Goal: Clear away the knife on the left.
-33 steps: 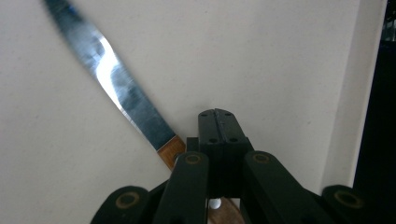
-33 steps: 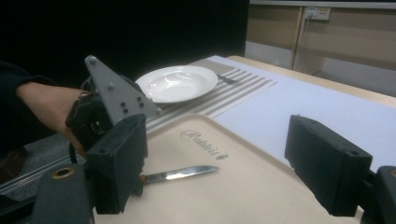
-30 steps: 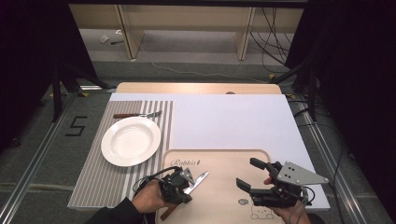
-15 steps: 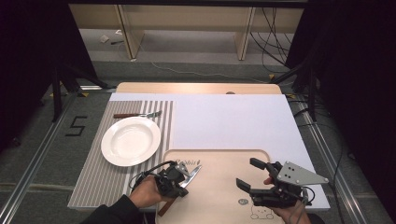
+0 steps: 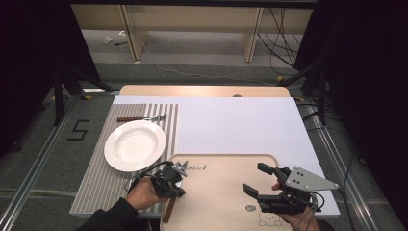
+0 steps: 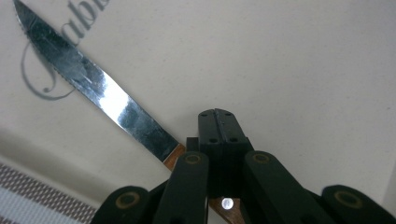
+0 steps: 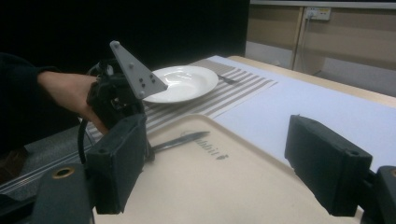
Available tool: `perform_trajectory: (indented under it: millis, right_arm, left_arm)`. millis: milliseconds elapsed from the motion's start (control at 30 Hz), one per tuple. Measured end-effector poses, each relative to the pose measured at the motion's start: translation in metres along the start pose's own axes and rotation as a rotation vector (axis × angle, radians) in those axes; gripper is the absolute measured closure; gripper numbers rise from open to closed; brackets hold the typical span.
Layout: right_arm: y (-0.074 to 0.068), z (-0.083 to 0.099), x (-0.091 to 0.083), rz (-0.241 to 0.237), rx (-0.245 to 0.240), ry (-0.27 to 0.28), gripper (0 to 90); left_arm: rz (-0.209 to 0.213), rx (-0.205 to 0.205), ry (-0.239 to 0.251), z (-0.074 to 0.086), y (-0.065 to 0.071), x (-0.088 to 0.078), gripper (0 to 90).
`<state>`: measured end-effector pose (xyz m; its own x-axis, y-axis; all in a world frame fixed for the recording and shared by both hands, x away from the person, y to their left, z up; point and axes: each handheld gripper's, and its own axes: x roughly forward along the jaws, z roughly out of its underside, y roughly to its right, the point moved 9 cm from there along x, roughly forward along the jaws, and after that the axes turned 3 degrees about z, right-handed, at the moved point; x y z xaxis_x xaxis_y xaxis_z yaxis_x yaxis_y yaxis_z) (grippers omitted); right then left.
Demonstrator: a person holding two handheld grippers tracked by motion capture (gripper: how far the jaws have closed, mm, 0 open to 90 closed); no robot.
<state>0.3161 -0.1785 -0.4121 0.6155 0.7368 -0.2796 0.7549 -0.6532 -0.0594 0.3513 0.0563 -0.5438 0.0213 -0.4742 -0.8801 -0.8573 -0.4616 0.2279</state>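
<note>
L gripper (image 5: pixel 174 179) clamping tight on knife (image 6: pixel 100 95) handle, blade lying over beige tray (image 5: pixel 221 192), R gripper (image 5: pixel 262 182) hovering wide open, holding nothing

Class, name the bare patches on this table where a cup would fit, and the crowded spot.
Free: white sheet beyond the beige tray; tray middle between both hand-held grippers. Crowded: striped placemat, with round white plate and wooden-handled fork.

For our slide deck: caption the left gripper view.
Hand-held gripper shut on a knife's wooden handle, above a beige tray.
</note>
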Motion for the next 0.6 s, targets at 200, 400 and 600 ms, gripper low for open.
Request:
perform_trajectory:
  millis: [200,400,600]
  right_arm:
    - [0.0,0.0,0.0,0.0,0.0,0.0,22.2]
    - [0.0,0.0,0.0,0.001,0.0,0.001,22.2]
    - [0.0,0.0,0.0,0.0,-0.001,0.001,22.2]
  left_arm:
    - [-0.013,-0.022,0.01,0.005,-0.007,-0.005,89.6]
    - [-0.024,-0.033,0.008,0.008,-0.011,-0.007,89.6]
    - [-0.016,-0.039,0.002,0.012,-0.01,-0.007,89.5]
